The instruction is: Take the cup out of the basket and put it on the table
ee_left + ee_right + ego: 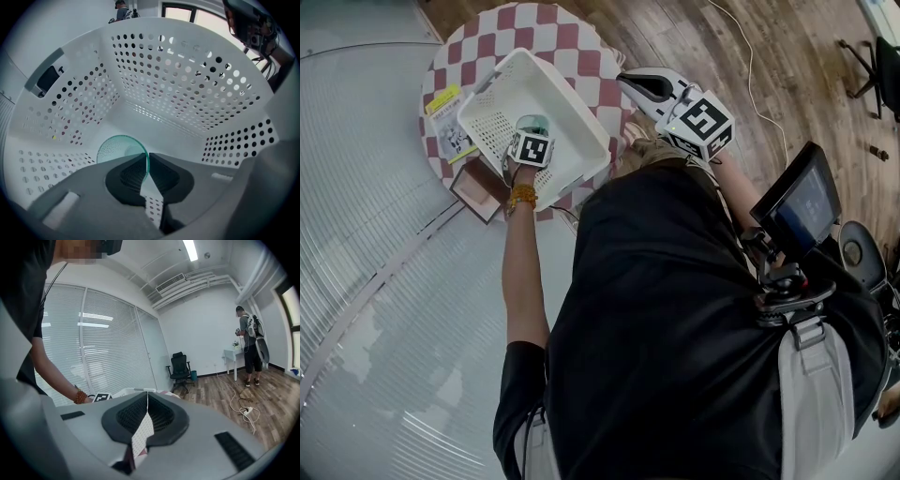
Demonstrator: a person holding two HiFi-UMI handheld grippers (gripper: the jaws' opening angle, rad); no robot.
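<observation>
On the marker cubes, only black-and-white square patterns. On the booklet (450,129) with a yellow strip, at the counter's left edge, print too small to read.

Down in the white perforated basket (572,127), upper left of the head view: the left hand-held gripper (532,134), clamped on the teal see-through cup (534,123). In the left gripper view, that cup (117,147) low and left of centre, near the basket (187,93) floor. Its thin wall straight between the two dark pads (129,176), one pad pressed on each side of it. Cannot tell whether resting on the floor or raised off it.

To the right of the basket, well apart from the cup, near the counter's right edge: the right hand-held gripper (639,84). Jaws together with nothing between them, as plain in its own view (146,401).

Under the basket, a round counter (553,33) in a red-and-white checked cloth. At its lower left rim, just below the booklet, a brown box-like thing (478,192). On the left wrist, an orange bead bracelet (522,195).

Around the counter, a wood-plank floor (750,47). In the right gripper view, slatted blinds (108,348) behind glass at the left. Farther back, a black office chair (180,366) against a white wall. At the right, a small white desk (233,355) with another person (248,343) wearing a backpack beside it. On the planks near them, a loose white cable (239,401).
</observation>
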